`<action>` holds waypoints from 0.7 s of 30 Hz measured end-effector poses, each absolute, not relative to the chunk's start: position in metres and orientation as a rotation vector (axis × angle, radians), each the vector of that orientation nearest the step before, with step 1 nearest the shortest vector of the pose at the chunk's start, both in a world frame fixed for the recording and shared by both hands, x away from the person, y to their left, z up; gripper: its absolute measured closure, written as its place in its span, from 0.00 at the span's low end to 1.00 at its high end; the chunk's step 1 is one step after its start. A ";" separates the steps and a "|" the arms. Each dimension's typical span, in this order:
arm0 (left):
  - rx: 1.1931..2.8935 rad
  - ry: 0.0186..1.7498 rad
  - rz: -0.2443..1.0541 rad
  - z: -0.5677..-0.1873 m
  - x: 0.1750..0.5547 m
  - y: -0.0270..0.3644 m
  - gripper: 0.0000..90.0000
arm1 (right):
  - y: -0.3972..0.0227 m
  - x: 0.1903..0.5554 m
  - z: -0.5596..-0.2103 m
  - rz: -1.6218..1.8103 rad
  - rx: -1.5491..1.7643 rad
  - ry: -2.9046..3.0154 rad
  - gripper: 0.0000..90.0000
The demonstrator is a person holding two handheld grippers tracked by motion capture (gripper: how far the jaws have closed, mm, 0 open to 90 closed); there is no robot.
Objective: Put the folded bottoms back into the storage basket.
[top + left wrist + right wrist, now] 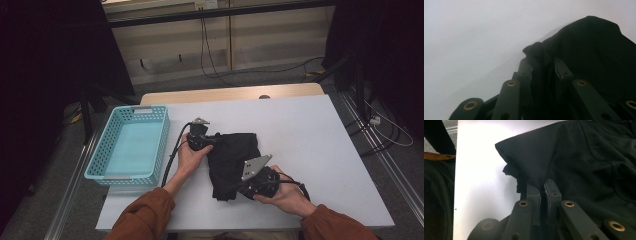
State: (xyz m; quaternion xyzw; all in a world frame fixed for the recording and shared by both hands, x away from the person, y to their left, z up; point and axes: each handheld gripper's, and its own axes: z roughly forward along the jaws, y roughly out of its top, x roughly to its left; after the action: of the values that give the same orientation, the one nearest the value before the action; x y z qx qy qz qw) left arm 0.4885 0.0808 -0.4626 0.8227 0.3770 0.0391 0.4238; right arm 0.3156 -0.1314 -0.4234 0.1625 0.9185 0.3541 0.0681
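From above, the black garment (232, 162) lies crumpled just below the middle of the white table (310, 150), and I hold it from two sides: my left claw (212, 141) bites its edge at about ten o'clock, my right claw (239, 189) its lower end at about five o'clock. A turquoise basket (129, 145) stands at nine o'clock from the garment, a little apart, on the table's left edge. Along my left claw (543, 66), the jaws are pinched on a bunched fold of the cloth (596, 50), which rises toward one o'clock against the pale table. Along my right claw (541, 188), the jaws sit pressed together on a corner of the fabric (579, 160), the rest spreading toward two o'clock, white table at ten o'clock.
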 end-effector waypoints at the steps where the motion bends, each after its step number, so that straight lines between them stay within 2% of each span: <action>1: 2.055 0.947 0.093 -0.463 0.488 0.081 0.81 | -0.131 0.315 -0.424 1.065 0.489 2.768 0.95; 5: 2.036 0.969 0.093 -0.462 0.487 0.081 0.87 | -0.131 0.315 -0.424 1.066 0.490 2.764 0.95; 21: 1.955 0.963 0.120 -0.444 0.483 0.085 0.89 | -0.131 0.311 -0.420 1.092 0.498 2.729 0.95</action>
State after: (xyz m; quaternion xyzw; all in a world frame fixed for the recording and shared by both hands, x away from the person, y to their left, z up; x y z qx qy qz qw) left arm 0.4830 0.0845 -0.4438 0.7947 0.3914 0.0487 0.4614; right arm 0.3113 -0.1312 -0.4205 0.1663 0.9125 0.3650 0.0800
